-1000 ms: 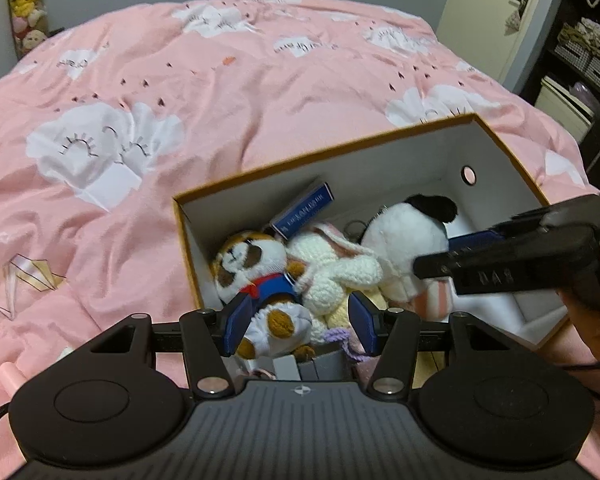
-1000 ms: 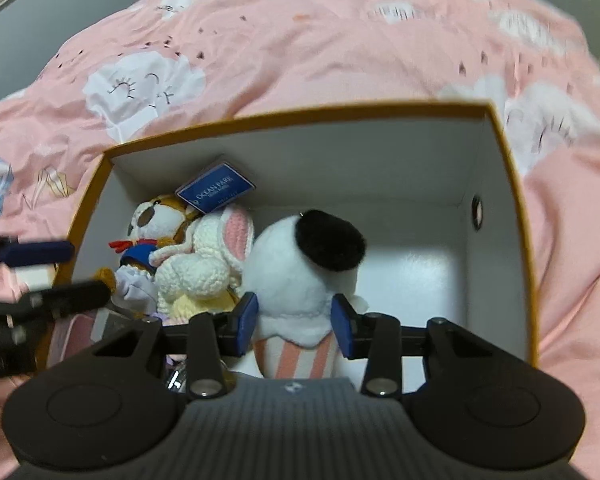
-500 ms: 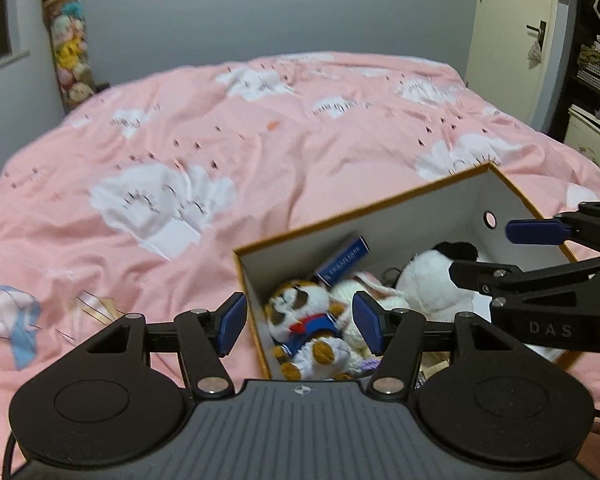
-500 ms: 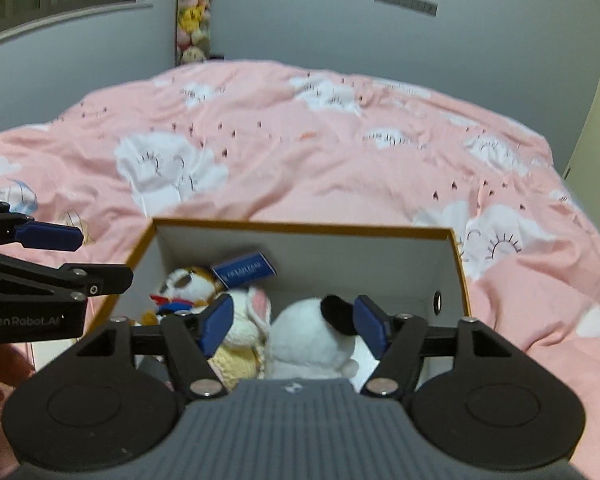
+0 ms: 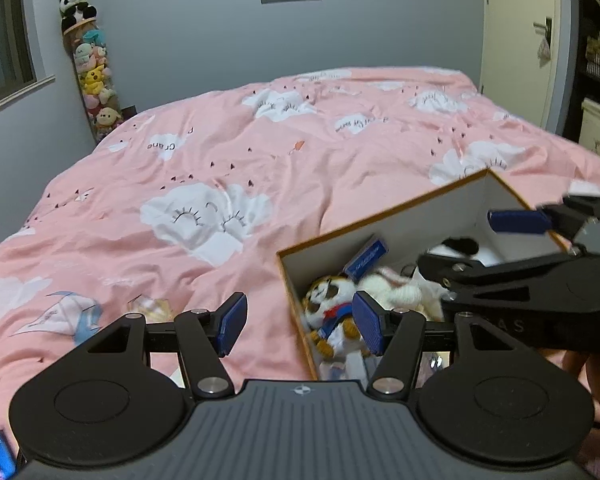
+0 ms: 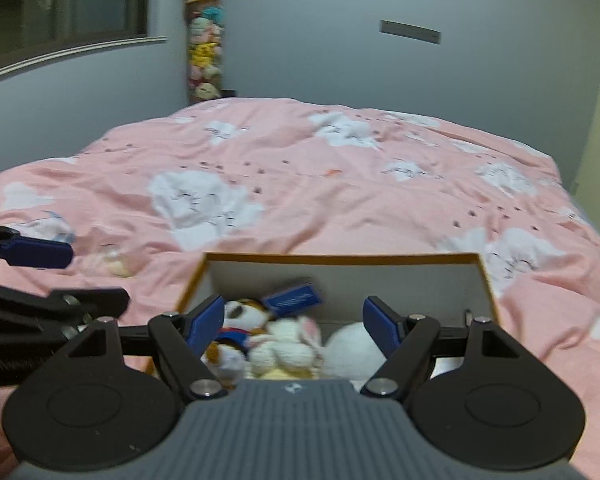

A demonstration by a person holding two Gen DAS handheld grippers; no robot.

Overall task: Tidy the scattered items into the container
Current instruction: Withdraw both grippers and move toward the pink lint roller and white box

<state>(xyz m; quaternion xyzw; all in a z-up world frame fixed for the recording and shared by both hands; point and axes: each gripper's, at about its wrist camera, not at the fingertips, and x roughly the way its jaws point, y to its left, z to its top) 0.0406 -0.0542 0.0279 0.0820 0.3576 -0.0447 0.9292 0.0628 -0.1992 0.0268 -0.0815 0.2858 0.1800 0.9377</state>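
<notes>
Above the near edge of the bed I hold both tools tilted downward. My left gripper stands open and empty; my right gripper is still opening, with nothing pinched. A second ago both hung low over the box, the right one around the white plush; now they sit higher and back. The orange-rimmed cardboard box, on the rumpled pink quilt, holds the fuzzy brown-and-white dog toy, knitted bunny and blue card.
</notes>
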